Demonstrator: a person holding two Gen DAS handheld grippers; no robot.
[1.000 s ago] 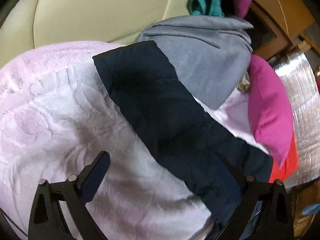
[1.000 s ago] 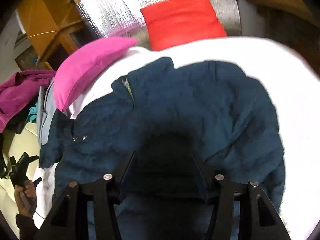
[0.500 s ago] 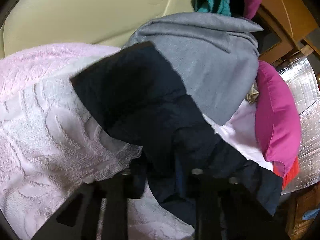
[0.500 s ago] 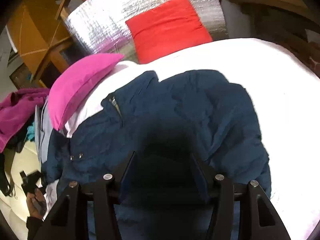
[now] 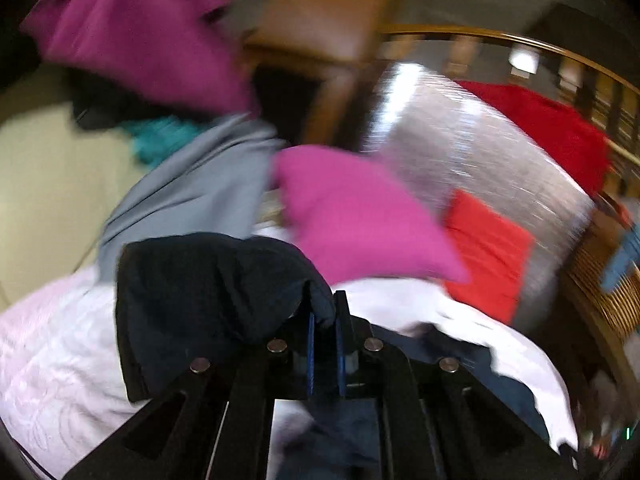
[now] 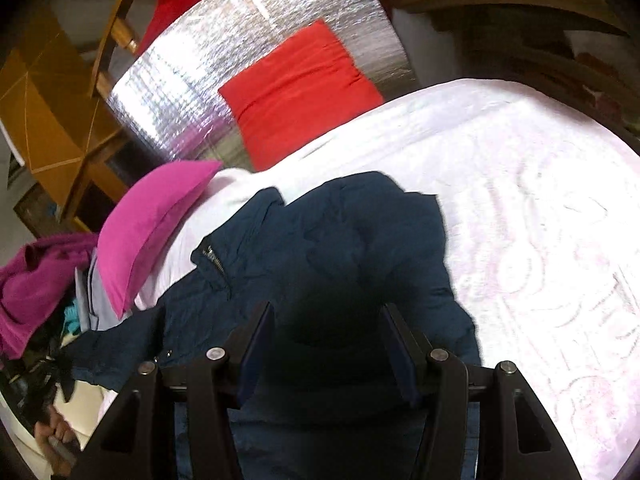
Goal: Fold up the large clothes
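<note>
Now, left tool: clamped on navy jacket sleeve.
Right tool: apart above jacket.
Bed: textured white cover, bare rightward.

Matt navy cloth jacket on embossed white bedspread, beside shiny crinkled foil

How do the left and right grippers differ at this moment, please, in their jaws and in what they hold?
The left gripper has its jaws nearly together, pinching a fold of the navy jacket; the right gripper has its jaws wide apart and holds nothing. The left wrist view is blurred, with cloth bunched over the jaws; the right wrist view is sharp, looking down on the jacket. Both are at the same jacket, on the white bedspread.
</note>
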